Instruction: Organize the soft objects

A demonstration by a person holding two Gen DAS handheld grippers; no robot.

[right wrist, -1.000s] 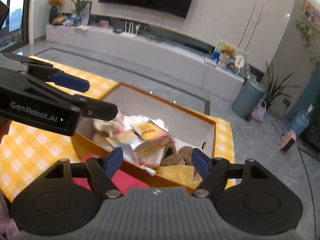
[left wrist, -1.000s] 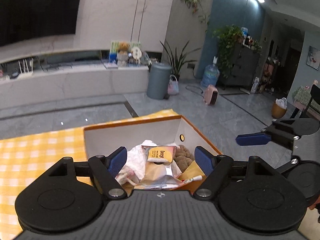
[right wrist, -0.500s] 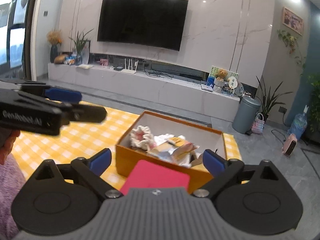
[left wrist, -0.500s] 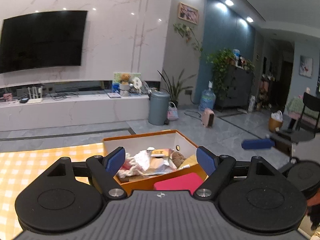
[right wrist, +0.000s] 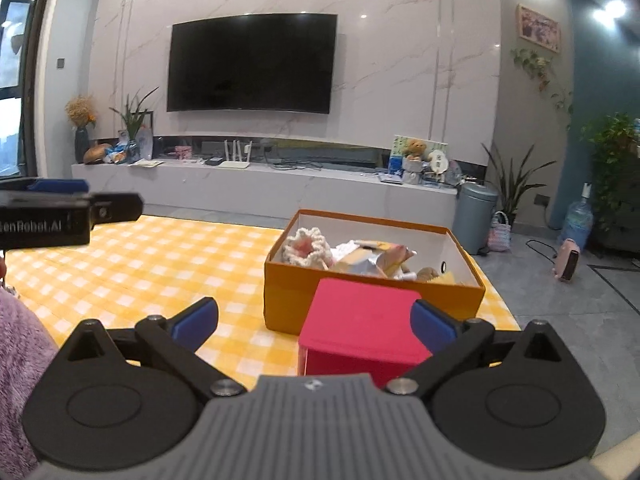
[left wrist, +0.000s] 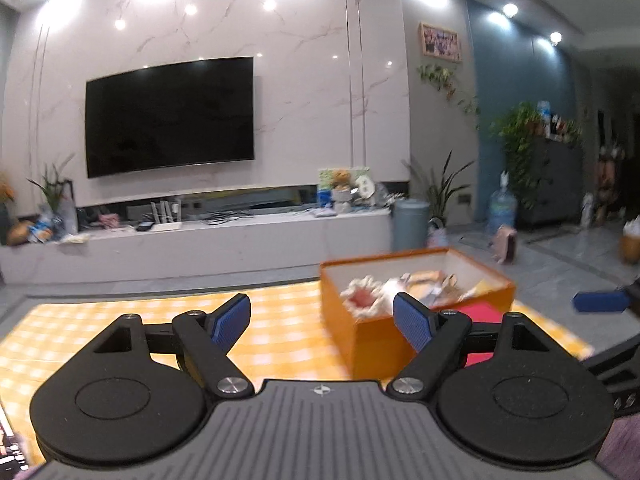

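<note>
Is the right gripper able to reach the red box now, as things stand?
Probably yes. The right gripper has just been opening; its jaws stand wide and empty. The red box sits straight ahead on the checked cloth, before the orange box, with nothing in between.

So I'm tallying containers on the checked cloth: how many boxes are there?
2: an open orange box holding soft items on the cloth's right part, and a closed red box right in front of it. Others may sit outside view.

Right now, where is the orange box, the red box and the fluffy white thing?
orange box (right wrist: 372, 300): right wrist view, on its front wall.
red box (right wrist: 360, 316): right wrist view, on its top face.
fluffy white thing (right wrist: 308, 246): right wrist view, on its knitted rim, inside the orange box.
</note>
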